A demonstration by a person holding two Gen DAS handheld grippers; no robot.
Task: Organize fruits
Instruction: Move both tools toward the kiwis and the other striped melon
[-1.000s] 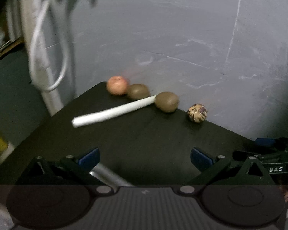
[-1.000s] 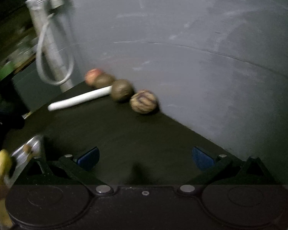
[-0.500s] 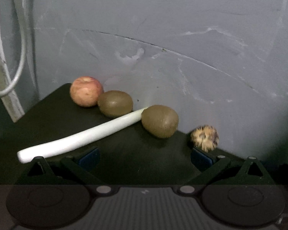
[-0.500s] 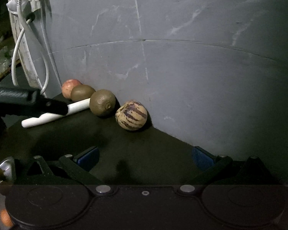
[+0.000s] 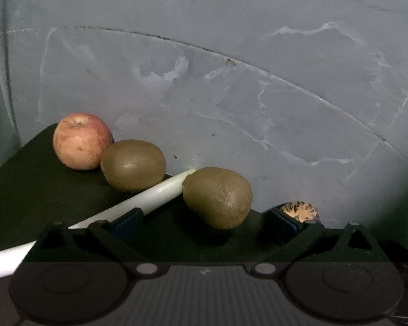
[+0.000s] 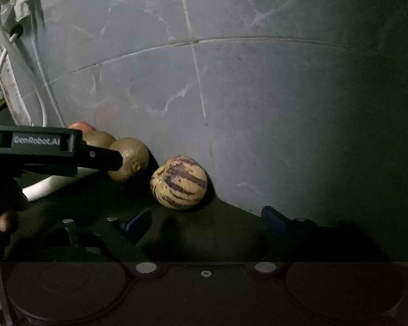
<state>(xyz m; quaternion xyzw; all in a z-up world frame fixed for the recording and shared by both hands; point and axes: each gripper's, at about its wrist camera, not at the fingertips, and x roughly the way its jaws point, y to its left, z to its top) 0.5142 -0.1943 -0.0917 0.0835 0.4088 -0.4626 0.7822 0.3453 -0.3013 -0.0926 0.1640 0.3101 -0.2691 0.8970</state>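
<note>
On a black table (image 5: 40, 190) against a grey wall lie a red apple (image 5: 81, 141), two brown kiwis (image 5: 133, 165) (image 5: 217, 197), and a yellow fruit with purple stripes (image 6: 179, 186), partly hidden in the left wrist view (image 5: 302, 209). My left gripper (image 5: 206, 224) is open, its jaws either side of the nearer kiwi, close to it. It also shows in the right wrist view (image 6: 103, 160), reaching the kiwi (image 6: 130, 157). My right gripper (image 6: 208, 222) is open and empty, just short of the striped fruit.
A long white stick (image 5: 155, 195) lies on the table between the two kiwis, running toward the front left. White cables and a pipe (image 6: 5, 81) hang at the left. The wall (image 6: 258, 108) stands directly behind the fruits.
Both grippers have moved forward toward the fruit row. The left now has the nearer kiwi between its open jaws; the right has closed in on the striped fruit.
</note>
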